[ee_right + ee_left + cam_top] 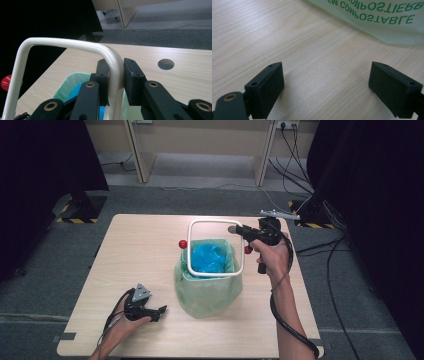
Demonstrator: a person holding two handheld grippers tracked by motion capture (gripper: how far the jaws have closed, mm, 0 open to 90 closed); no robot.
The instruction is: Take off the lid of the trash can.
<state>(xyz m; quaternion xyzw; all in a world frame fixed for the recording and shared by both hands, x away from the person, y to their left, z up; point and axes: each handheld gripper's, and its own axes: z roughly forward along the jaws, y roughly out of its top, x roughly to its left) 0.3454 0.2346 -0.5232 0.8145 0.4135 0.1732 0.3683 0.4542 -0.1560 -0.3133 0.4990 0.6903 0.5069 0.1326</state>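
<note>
The right tongs are clamped on the far right corner of a cream-white, rounded-rectangle tube frame, the tube pinched squarely between the two black jaws, as the right gripper view shows. The frame sits raised and tilted over the mouth of a pale green translucent compostable bag, which lines a small bin standing near the middle of the light wooden surface. Two small red knobs sit at the frame's sides, likely its pivots, so the corner grip probably lets the hand swing the frame like a hinged retaining ring. Crumpled blue plastic lies inside the bag, visible through the frame's opening.

The left tongs rest low on the surface, near the bag's front left, jaws spread wide and holding nothing. In the left gripper view, the bag's printed green lettering lies just beyond them, so this hand seems parked, ready to steady or tuck the bag if needed.
</note>
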